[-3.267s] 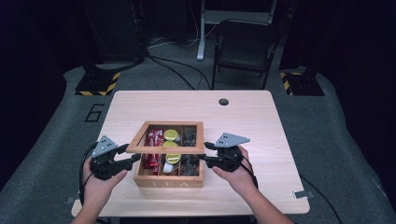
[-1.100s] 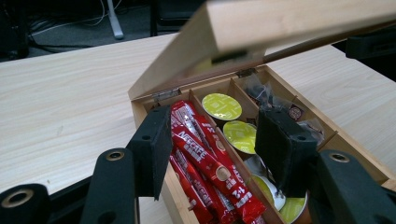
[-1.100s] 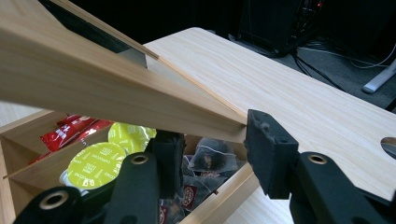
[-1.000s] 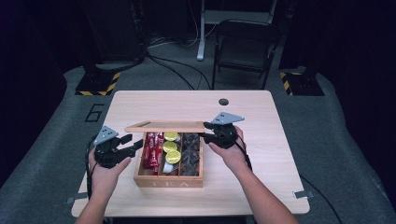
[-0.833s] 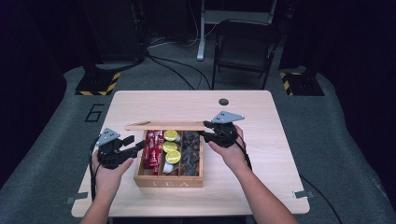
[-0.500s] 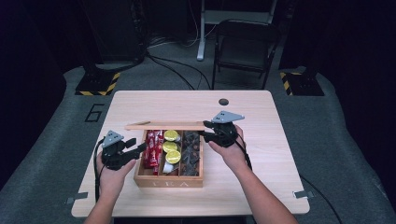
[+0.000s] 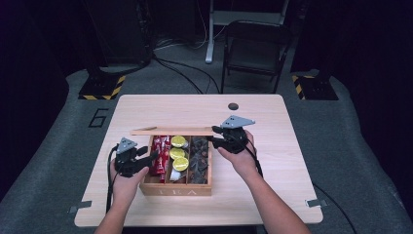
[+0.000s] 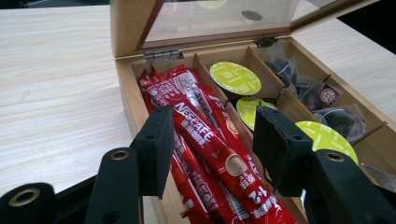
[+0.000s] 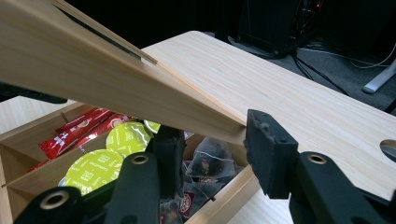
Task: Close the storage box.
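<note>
L gripper (image 8: 208, 151) over sachets (image 8: 205, 140)

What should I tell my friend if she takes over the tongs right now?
Right tongs: clamped on the corner of the lid, holding it up.
Left tongs: open, over the red coffee sticks in the left compartment, gripping nothing.
Wooden box: mid-table; green-topped pods in the middle, tea bags on the right.
Done: lid raised.
Left: probably grab a stick; keep holding the lid.

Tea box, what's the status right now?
Right tool holds lid open. Left tool open over red sachets. Nothing in the way.
</note>
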